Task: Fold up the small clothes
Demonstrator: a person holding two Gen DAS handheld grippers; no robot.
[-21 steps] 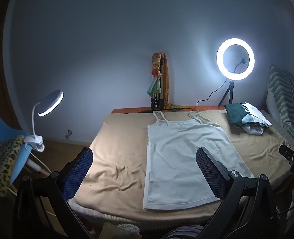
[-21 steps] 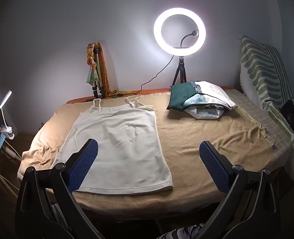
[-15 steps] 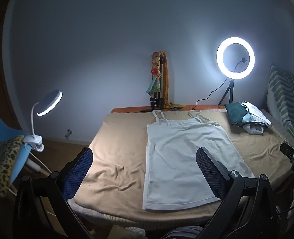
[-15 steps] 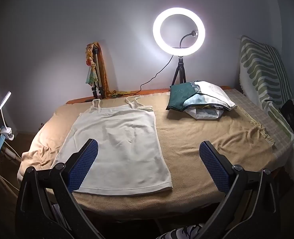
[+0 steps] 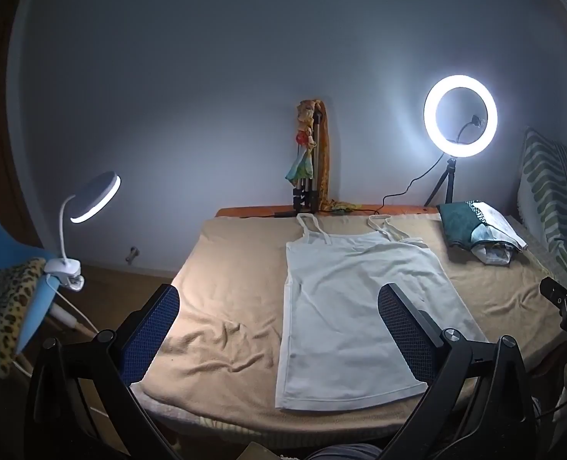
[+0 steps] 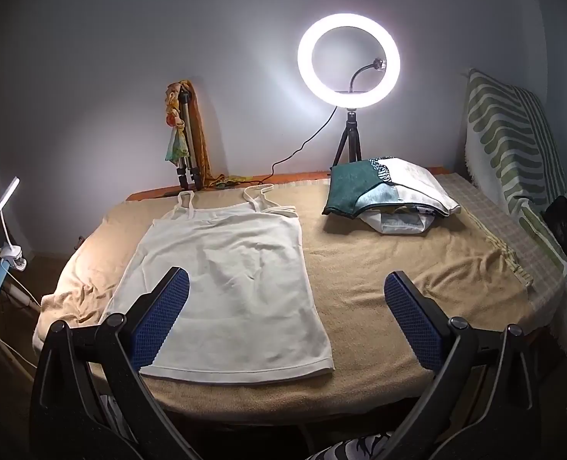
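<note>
Nearest, the left gripper [image 5: 278, 320] is held with its blue pads spread wide and nothing between them; the right gripper [image 6: 285, 306] is likewise spread and empty. Just beyond both, a white camisole [image 5: 354, 314] is laid flat on the tan blanket [image 5: 229, 280], hem toward the grippers, straps away. It is seen ahead and right of the left gripper, ahead and left of the right one. Farther right, a folded pile of clothes [image 6: 389, 201] is found. At the wall, a ring light [image 6: 348, 61] and a draped tripod [image 6: 185, 138] are seen.
</note>
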